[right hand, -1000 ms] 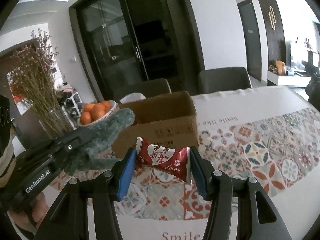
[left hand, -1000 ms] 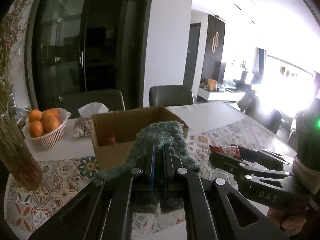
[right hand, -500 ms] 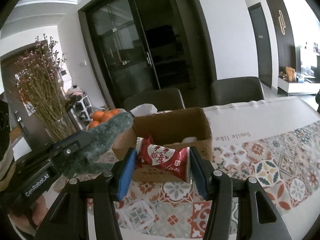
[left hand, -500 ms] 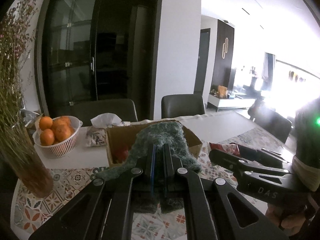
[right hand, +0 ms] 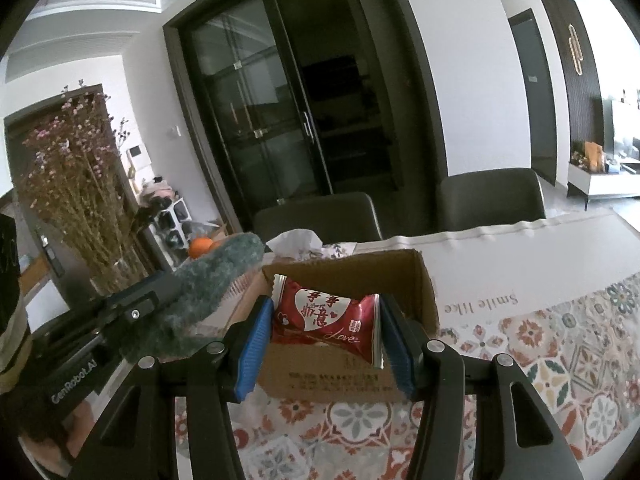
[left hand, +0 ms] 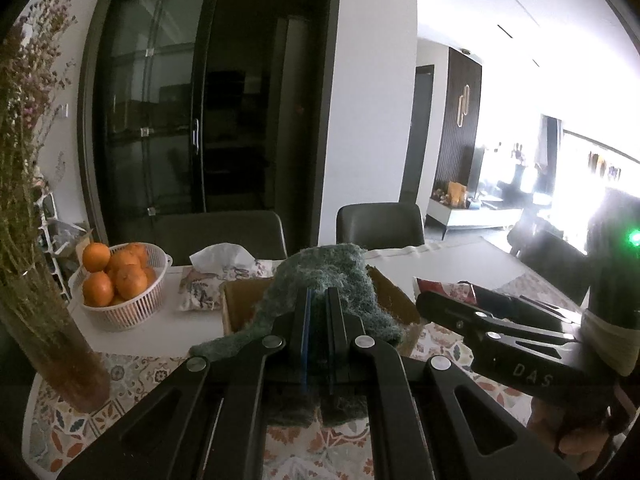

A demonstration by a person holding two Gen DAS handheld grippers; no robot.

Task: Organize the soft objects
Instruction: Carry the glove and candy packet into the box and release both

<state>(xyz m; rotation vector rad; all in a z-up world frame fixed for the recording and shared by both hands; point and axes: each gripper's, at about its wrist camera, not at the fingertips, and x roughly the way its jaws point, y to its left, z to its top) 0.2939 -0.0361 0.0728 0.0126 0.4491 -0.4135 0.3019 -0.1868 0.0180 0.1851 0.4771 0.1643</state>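
Right now the left gripper (left hand: 318,320) has its jaws pressed together on a fuzzy grey-green cloth (left hand: 328,272), which bulges up past the fingertips and trails off to the left and below the fingers. In the right wrist view the same cloth (right hand: 208,284) sticks out of that gripper at the left edge, raised above the table and beside the near left corner of the box. The right gripper (right hand: 326,336) is clamped on a red snack packet (right hand: 324,320) with white lettering, its blue pads (right hand: 252,344) pressing on the packet's two ends, so the jaws stand partly apart around it. The packet hangs in the air in front of the open cardboard box (right hand: 420,280), at about the height of its top edge. The box stands on a table (right hand: 560,344) covered by a patterned tile-print cloth with a white border. Behind the box lies a soft tissue pack (left hand: 208,284) with a white tissue poking up. To its left sits a white basket of oranges (left hand: 124,280), and nearer the left edge a tall glass vase of dried flowers (left hand: 52,320). Two dark chairs (right hand: 492,200) stand at the far side of the table, in front of dark glass doors (right hand: 280,100).
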